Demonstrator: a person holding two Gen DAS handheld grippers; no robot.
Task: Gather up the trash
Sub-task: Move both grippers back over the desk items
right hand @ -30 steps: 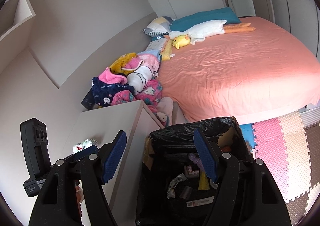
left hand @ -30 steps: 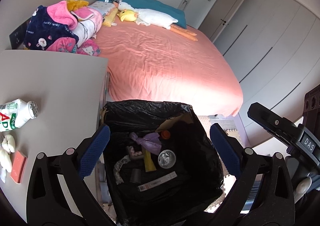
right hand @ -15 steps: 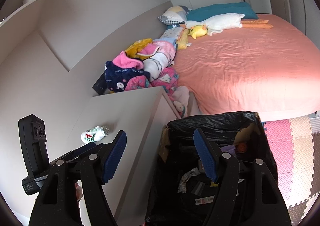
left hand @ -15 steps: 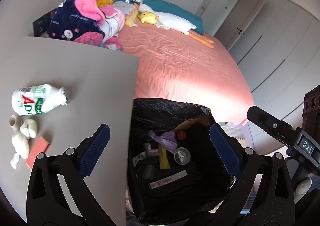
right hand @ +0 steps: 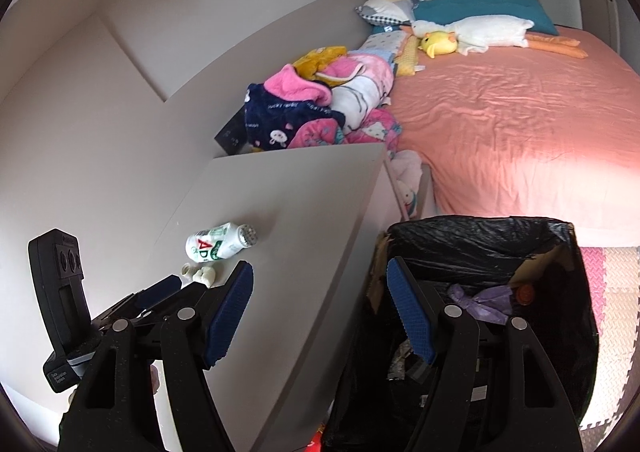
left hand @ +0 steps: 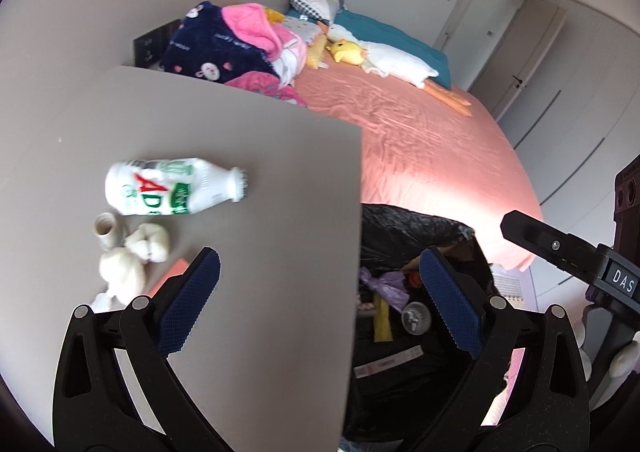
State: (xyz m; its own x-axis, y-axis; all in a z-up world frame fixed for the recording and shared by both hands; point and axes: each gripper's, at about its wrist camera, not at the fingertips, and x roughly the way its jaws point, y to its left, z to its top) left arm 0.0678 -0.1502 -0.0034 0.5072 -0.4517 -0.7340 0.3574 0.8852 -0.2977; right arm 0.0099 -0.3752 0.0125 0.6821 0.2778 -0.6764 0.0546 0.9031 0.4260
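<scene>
Both hand-held grippers are empty right now. The left hand-held gripper [left hand: 318, 300] has its blue-padded jaws spread wide with nothing between them, hanging over the edge of the flat grey-beige surface [left hand: 240, 156]. The right hand-held gripper [right hand: 320, 306] is the same deal: jaws apart, nothing held, sitting over the gap between the surface and the bin.

The trash is on the surface, near its left part in the left wrist view: a white plastic drink bottle with red and green lettering [left hand: 168, 192] lying on its side, cap end pointing toward the bed. Just in front of it is a small beige ring-shaped roll [left hand: 105, 228], a couple of crumpled white tissue wads [left hand: 134, 258] touching each other, and a flat orange-red card or packet [left hand: 170, 272] partly hidden behind the left jaw.

The black-bag-lined trash bin [right hand: 480, 240] stands on the floor just beside the surface, between it and the bed with the salmon-pink sheet [right hand: 520, 112]. Inside it there's a purple knotted plastic bag [right hand: 486, 302] and other bits I can't make out well.
</scene>
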